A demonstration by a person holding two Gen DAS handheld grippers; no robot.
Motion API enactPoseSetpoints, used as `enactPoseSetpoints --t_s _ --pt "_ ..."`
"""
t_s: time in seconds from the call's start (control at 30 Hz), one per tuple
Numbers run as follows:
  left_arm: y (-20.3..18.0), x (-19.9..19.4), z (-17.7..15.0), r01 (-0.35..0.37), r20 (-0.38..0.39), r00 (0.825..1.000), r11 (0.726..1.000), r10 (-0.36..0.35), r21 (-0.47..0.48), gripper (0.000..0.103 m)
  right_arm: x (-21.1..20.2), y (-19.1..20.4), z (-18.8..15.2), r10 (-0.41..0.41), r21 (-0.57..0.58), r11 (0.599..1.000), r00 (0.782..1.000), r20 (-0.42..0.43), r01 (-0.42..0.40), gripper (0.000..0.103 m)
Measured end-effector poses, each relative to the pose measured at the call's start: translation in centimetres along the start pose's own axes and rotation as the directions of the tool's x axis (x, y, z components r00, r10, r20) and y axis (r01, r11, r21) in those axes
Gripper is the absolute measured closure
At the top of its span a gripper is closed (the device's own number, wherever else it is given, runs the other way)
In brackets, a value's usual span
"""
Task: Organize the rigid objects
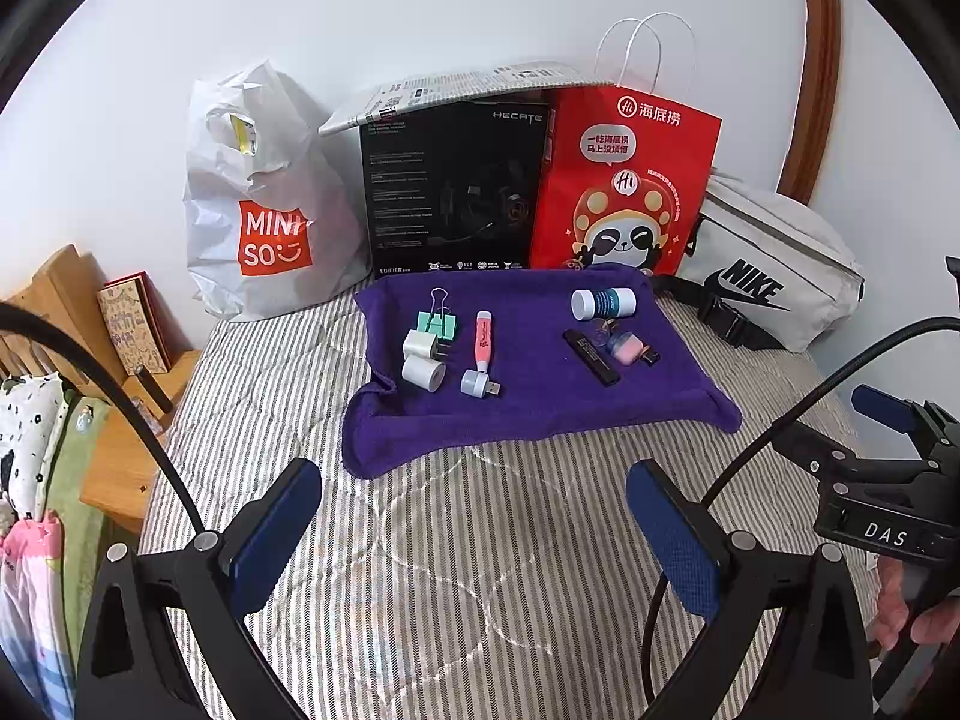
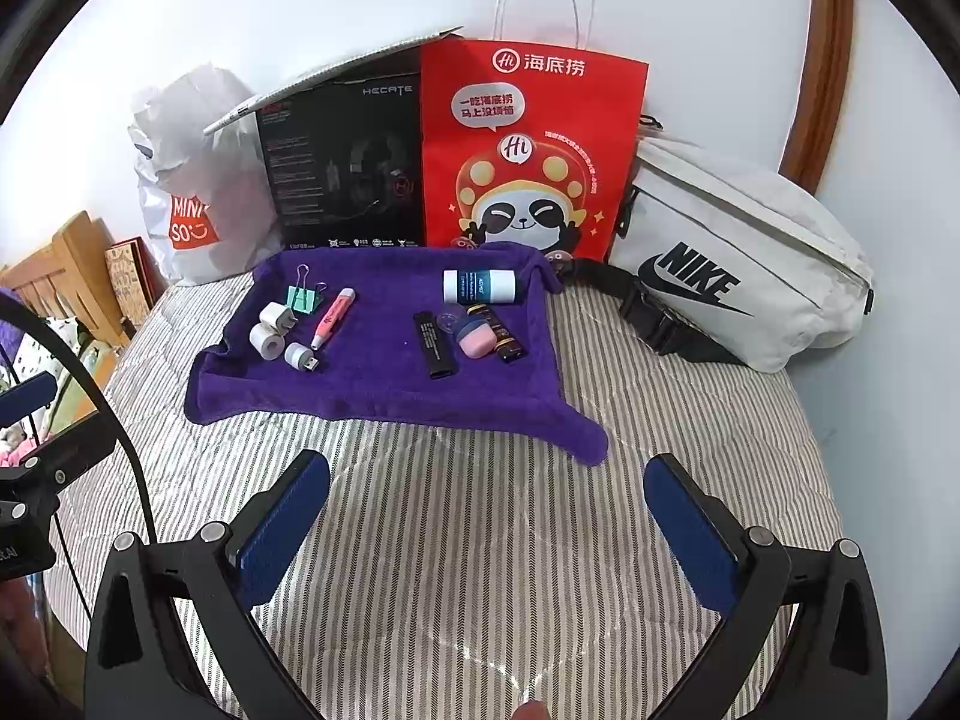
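On the striped bed sits a purple towel (image 1: 528, 396) with all the little stuff laid out in two bunches. Left bunch: a green clip (image 1: 438, 321), two white chargers (image 1: 423, 360) touching each other just below it, a pink pen (image 1: 485, 339) beside them, and a small USB light (image 1: 477, 384) at the pen's lower end. Right bunch: a white bottle (image 1: 603, 303) lying on its side at the back, a black stick (image 1: 591, 357) in front of it, and a pink case (image 2: 477, 339) tucked between the stick and a dark tube (image 2: 507, 339).

Both grippers hang over bare bedding on the near side of the towel, well apart from everything on it. Left gripper (image 1: 474, 540) is spread wide with nothing between its blue pads (image 1: 273, 534). Right gripper (image 2: 489, 531), same deal: wide open, holding nothing.

Behind the towel, along the wall: a Miniso bag (image 1: 270, 210), a black box (image 1: 450, 192), a red bag (image 1: 624, 180) and a Nike pouch (image 1: 774, 264).
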State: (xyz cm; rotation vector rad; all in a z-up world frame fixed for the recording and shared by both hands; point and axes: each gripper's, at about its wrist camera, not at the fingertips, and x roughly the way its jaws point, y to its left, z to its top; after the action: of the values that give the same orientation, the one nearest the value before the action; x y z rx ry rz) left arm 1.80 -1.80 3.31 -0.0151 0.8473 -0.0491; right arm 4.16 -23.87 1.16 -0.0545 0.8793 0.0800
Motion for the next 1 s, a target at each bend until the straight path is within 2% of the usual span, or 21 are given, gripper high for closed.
enactPoseSetpoints --t_s 1.0 --pt "0.68 0.16 -0.11 0.003 -0.002 1.000 1.000 -0.003 0.004 0.000 -0.05 -0.03 -0.09 -0.006 -0.010 1.000 1.000 -0.007 0.006 0.000"
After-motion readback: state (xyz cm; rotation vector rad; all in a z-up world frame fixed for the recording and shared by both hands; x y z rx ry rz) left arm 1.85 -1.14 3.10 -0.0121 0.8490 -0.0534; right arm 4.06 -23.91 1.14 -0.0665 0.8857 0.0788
